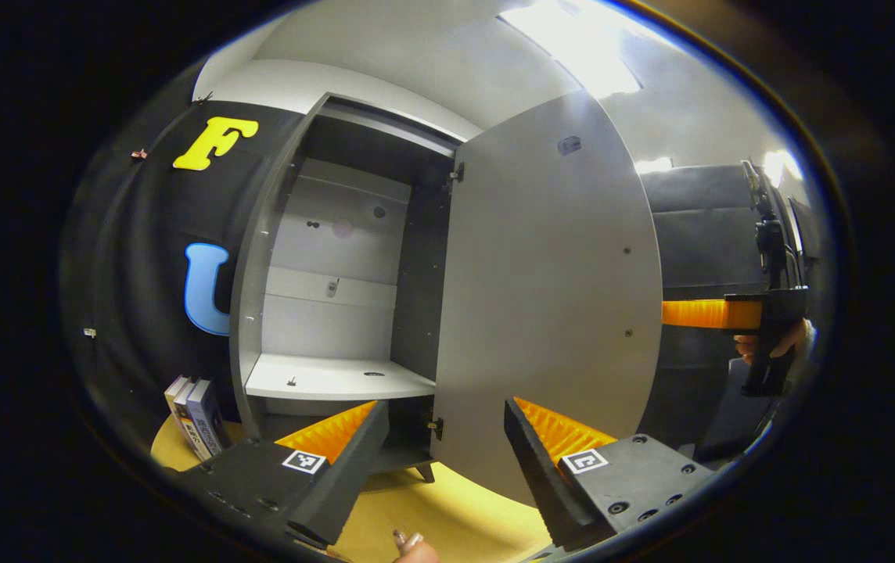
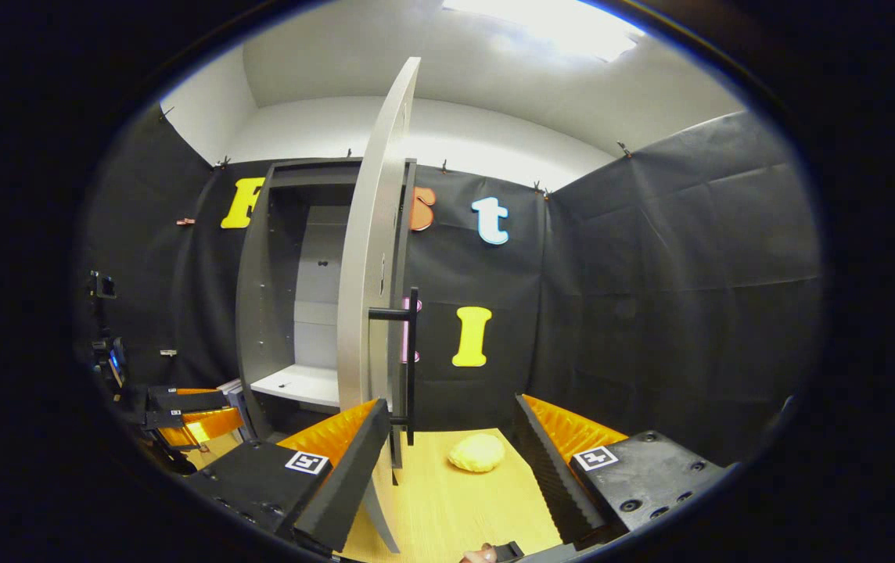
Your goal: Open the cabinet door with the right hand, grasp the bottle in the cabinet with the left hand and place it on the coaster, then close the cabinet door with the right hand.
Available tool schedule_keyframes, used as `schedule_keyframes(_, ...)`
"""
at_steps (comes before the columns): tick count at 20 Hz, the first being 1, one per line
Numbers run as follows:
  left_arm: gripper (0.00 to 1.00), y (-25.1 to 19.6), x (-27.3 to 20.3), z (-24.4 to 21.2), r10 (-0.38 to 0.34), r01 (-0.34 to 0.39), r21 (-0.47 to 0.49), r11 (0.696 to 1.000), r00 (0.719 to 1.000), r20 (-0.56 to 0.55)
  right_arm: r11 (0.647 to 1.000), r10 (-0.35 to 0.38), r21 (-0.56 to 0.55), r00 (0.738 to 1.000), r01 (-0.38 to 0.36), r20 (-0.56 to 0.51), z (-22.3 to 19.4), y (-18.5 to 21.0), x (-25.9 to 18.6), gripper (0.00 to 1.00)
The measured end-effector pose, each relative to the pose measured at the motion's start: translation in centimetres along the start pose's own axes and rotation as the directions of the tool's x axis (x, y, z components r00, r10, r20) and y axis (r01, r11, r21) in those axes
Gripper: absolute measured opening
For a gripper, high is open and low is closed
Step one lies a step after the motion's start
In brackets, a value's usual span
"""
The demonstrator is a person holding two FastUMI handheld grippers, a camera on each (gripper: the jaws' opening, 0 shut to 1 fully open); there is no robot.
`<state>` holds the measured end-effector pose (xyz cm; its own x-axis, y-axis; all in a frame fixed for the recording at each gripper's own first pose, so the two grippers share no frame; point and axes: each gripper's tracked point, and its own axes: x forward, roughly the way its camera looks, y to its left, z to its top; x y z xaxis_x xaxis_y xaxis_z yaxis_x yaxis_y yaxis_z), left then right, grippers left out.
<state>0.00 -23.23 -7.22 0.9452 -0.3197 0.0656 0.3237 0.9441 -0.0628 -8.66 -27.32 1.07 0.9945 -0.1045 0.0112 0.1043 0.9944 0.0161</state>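
The grey cabinet [image 1: 256, 258] stands with its door [image 1: 541, 297] swung wide to the right. Inside I see a white shelf [image 1: 338, 379] and a pale back panel; the compartment under the shelf is dark. My left gripper [image 1: 445, 407] is open in front of the cabinet's lower part, with nothing between its fingers. In the right gripper view the door [image 2: 373, 258] shows edge-on with its black bar handle [image 2: 412, 360]. My right gripper [image 2: 451, 403] is open just right of the handle, not touching it. It also appears past the door's outer edge, as the right gripper [image 1: 729, 314] held by a hand.
The cabinet stands on a yellow wooden table [image 1: 447, 508]. A few books [image 1: 197, 418] lean at its left side. A pale yellow lump [image 2: 477, 452] lies on the table right of the door. The left gripper [image 2: 189, 414] is low at the left.
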Motion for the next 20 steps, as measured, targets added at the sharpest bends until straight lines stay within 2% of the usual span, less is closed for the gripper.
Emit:
schedule_keyframes(1,0.90,0.2,0.4,0.2,0.020,-0.020,0.003,1.000,1.000,0.001,0.999,0.032,0.012,0.999,-0.032,0.000,0.0,0.4,0.3,0.97)
schedule_keyframes(3,0.94,0.5,0.4,0.5,0.053,-0.053,0.015,0.998,0.999,0.004,0.995,0.088,0.049,0.996,-0.087,-0.002,-0.2,0.7,0.9,0.95)
schedule_keyframes(6,0.94,0.5,0.1,0.3,0.079,-0.079,0.022,0.997,0.997,-0.009,0.981,0.175,0.092,0.985,-0.173,-0.013,-0.5,2.6,1.1,0.96)
schedule_keyframes(7,0.90,0.7,0.0,0.4,0.090,-0.090,0.019,0.996,0.996,-0.013,0.973,0.208,0.103,0.978,-0.206,-0.019,-0.7,3.6,1.0,0.95)
schedule_keyframes(8,0.94,1.1,-0.1,0.6,0.102,-0.102,0.014,0.995,0.995,-0.013,0.964,0.243,0.114,0.970,-0.239,-0.021,-0.7,4.9,1.0,0.97)
schedule_keyframes(9,0.90,1.6,-0.3,0.8,0.112,-0.112,0.009,0.994,0.994,-0.013,0.953,0.280,0.123,0.960,-0.275,-0.019,-0.5,6.4,1.1,0.97)
schedule_keyframes(12,0.94,3.4,-1.5,1.7,0.144,-0.144,0.008,0.990,0.990,-0.001,0.912,0.377,0.180,0.926,-0.368,-0.019,-0.9,11.6,1.8,0.97)
schedule_keyframes(18,0.94,9.5,-5.3,3.0,0.221,-0.220,0.045,0.974,0.975,-0.028,0.844,0.485,0.266,0.874,-0.466,-0.006,-1.2,21.5,4.5,0.98)
schedule_keyframes(19,0.91,10.2,-5.9,3.1,0.227,-0.226,0.039,0.973,0.973,-0.042,0.827,0.505,0.282,0.863,-0.486,0.006,-1.2,23.4,5.1,0.98)
schedule_keyframes(20,0.94,11.0,-6.5,3.5,0.233,-0.232,0.028,0.972,0.971,-0.047,0.813,0.521,0.296,0.853,-0.502,0.016,-1.0,25.0,5.6,0.98)
